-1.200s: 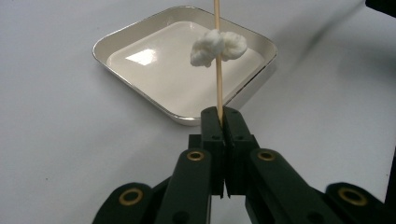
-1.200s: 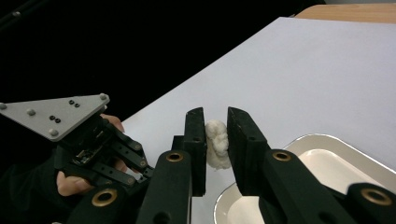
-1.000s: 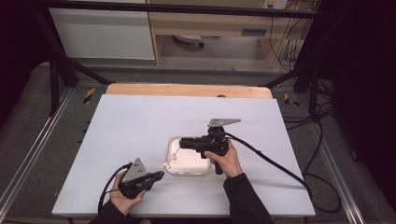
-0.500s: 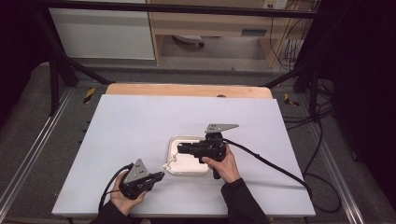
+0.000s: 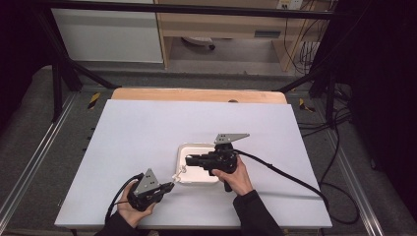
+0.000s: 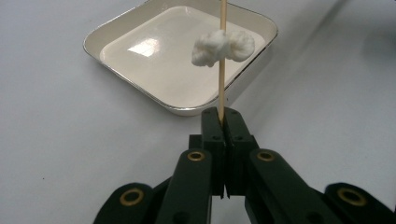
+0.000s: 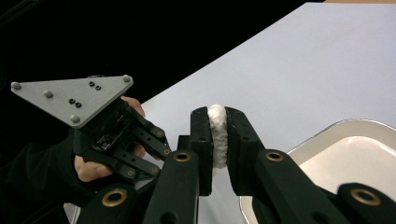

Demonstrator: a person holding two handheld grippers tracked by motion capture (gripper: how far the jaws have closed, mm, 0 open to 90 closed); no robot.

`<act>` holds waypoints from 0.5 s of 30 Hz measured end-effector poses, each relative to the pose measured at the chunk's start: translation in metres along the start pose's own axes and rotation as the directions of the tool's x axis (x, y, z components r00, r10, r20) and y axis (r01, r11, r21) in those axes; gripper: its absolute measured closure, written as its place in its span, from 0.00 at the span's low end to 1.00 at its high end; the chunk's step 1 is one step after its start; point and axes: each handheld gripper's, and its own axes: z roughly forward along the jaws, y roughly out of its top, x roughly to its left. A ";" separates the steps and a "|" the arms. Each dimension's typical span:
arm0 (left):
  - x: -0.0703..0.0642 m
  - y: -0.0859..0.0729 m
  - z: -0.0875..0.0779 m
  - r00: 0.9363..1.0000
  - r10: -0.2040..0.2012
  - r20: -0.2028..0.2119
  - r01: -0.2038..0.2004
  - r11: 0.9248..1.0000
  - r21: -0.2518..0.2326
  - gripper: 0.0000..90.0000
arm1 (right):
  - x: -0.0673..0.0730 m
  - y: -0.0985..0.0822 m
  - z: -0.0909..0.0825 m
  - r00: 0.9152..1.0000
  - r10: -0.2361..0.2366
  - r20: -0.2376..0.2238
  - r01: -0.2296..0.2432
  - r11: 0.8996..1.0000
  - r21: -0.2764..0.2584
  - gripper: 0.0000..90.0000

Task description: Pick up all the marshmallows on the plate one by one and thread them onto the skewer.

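Observation:
My left gripper [image 6: 223, 116] is shut on the lower end of a thin wooden skewer [image 6: 222, 79]. A fluffy white lump [image 6: 219, 46] is threaded on the skewer, above a shallow white tray [image 6: 95, 46]. In the high view this gripper [image 5: 167, 187] rests at the tray's near left corner, with the skewer [image 5: 178, 173] angled up over the rim. My right gripper [image 7: 217, 119] is shut on a second white lump [image 7: 217, 140]. It hovers over the tray [image 5: 183, 150], pointing left [image 5: 189, 160]. In the right gripper view the left gripper [image 7: 140, 140] lies just beyond it.
The tray sits near the front middle of a white table top [image 5: 147, 128]. A wooden strip [image 5: 196, 95] runs along the far edge. The right gripper's black cable [image 5: 290, 177] trails off to the right across the table. Dark frame rails flank both sides.
The right gripper has shifted a little nearer to me over the tray, still holding its white lump. The left gripper and skewer have stayed put.

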 end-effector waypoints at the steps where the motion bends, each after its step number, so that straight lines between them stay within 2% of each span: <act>1: 0.000 0.000 0.000 1.000 0.004 -0.003 -0.004 1.000 0.001 0.99 | 0.000 0.000 0.000 1.000 0.002 -0.003 -0.002 1.000 0.001 0.92; 5: -0.001 0.000 0.000 1.000 0.010 -0.005 -0.010 1.000 0.002 0.99 | 0.000 -0.002 0.002 1.000 0.006 -0.017 -0.006 1.000 -0.002 0.92; 15: -0.002 0.000 0.000 1.000 0.009 -0.003 -0.009 1.000 0.010 0.99 | -0.001 -0.005 0.004 1.000 0.011 -0.016 -0.011 1.000 0.006 0.93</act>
